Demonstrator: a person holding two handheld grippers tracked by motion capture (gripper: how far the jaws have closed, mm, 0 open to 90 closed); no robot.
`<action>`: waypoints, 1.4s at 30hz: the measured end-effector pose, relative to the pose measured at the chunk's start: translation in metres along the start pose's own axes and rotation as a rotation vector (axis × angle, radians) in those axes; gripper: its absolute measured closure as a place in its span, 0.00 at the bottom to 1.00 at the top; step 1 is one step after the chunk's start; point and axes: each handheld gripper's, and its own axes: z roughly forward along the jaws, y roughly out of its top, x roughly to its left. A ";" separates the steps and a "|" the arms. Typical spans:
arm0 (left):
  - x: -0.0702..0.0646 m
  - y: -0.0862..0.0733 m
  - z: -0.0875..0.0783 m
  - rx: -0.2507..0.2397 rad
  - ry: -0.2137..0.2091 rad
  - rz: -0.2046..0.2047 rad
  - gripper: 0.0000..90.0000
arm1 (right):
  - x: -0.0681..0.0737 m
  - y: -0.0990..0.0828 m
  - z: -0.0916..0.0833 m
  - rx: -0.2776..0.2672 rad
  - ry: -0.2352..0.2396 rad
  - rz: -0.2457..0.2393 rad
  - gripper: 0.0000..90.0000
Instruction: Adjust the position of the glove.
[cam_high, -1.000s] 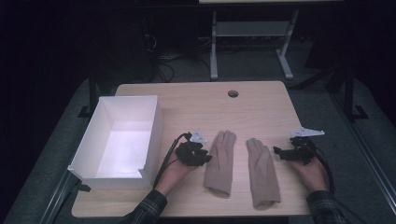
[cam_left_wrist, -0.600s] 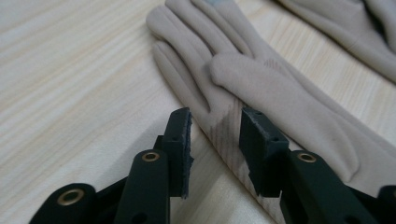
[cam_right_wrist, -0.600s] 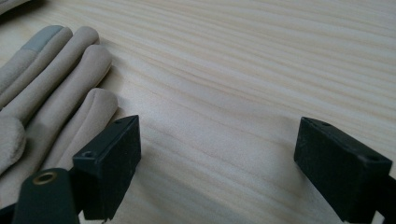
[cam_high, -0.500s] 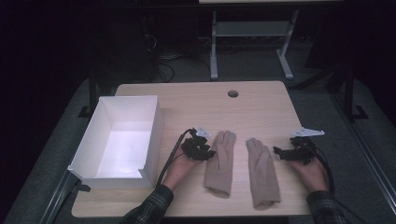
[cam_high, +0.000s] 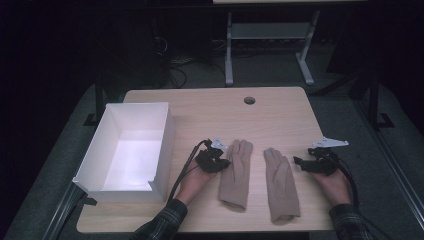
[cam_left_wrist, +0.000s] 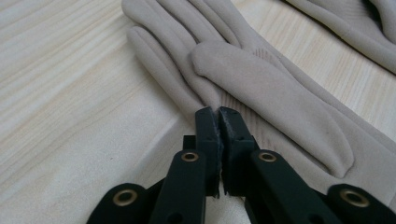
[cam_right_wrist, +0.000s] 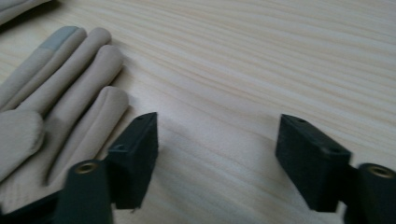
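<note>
Two beige gloves lie flat, side by side but apart, on the near half of a wooden table (cam_high: 280, 107), fingers pointing away from the person; a white open box (cam_high: 165, 145) stands to their left. The left gripper (cam_high: 216, 161) sits at the outer edge of the left glove (cam_high: 235, 175), and in the left gripper view its jaws are pressed together at the glove's edge (cam_left_wrist: 261, 84), having just closed; whether any fabric is caught between the tips cannot be told, since the tips meet right at the hem of the little finger. The right gripper (cam_high: 304, 164) rests near the right glove (cam_high: 281, 182) without touching it; in the right gripper view its jaws stand spread over bare wood, with the glove's fingers (cam_right_wrist: 70, 88) just beside the left jaw, and they have just been narrowing with nothing between them. The step in hand appears to be the first pinch on each glove. The next move likely calls for the right gripper to shift sideways onto the fabric before closing, and for a lift test on the left side to confirm the hold.
</note>
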 end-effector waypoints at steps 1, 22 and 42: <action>0.000 0.000 0.000 0.000 0.000 0.000 0.97 | 0.000 0.000 0.000 0.000 0.000 0.000 0.38; 0.001 0.004 -0.025 -0.074 -0.112 -0.052 0.98 | 0.033 -0.009 -0.036 0.149 0.288 -0.107 1.00; -0.019 0.004 -0.026 -0.038 -0.214 -0.030 0.98 | 0.055 -0.003 -0.026 0.134 0.373 -0.163 1.00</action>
